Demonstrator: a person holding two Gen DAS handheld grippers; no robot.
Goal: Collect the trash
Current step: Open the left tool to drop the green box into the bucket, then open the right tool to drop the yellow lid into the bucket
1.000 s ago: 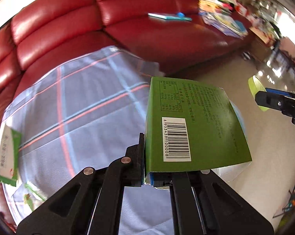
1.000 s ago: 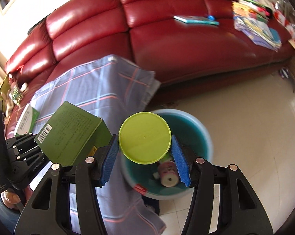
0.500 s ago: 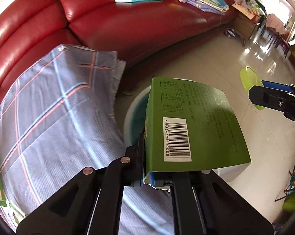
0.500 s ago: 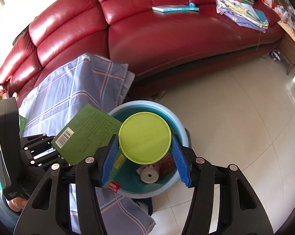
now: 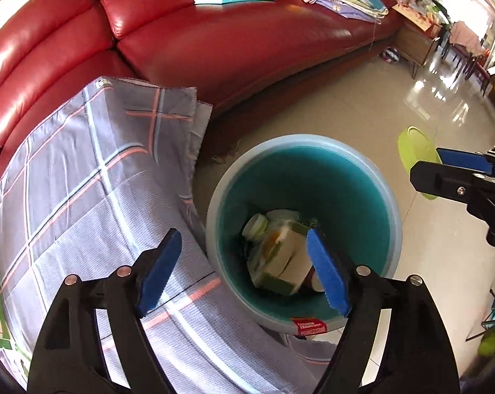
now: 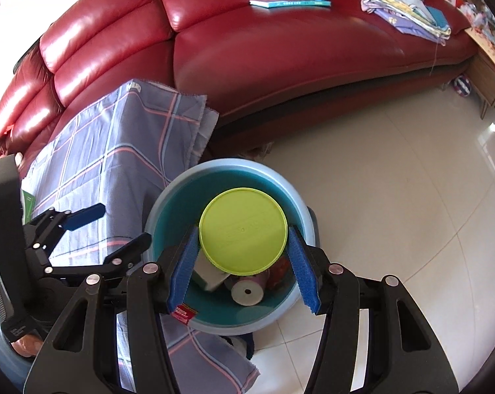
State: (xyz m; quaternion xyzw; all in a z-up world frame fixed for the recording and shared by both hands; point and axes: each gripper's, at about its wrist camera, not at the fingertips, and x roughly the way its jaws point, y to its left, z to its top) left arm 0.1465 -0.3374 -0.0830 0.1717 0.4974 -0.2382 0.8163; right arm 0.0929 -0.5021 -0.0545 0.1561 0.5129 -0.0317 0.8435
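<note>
Beside red sofa (image 6: pixel 280 65) — glossy tiled floor (image 6: pixel 395 197)

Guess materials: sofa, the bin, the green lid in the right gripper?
Sofa: leather or faux leather, glossy; bright window glare and soft creases across the cushions. Which of the two the look leaves open.
Bin: moulded plastic, pale blue rim, teal inside, smooth and faintly shiny.
Green lid: thin plastic, matte lime, with a faint embossed mark at its centre; right gripper clamps its edges.
</note>
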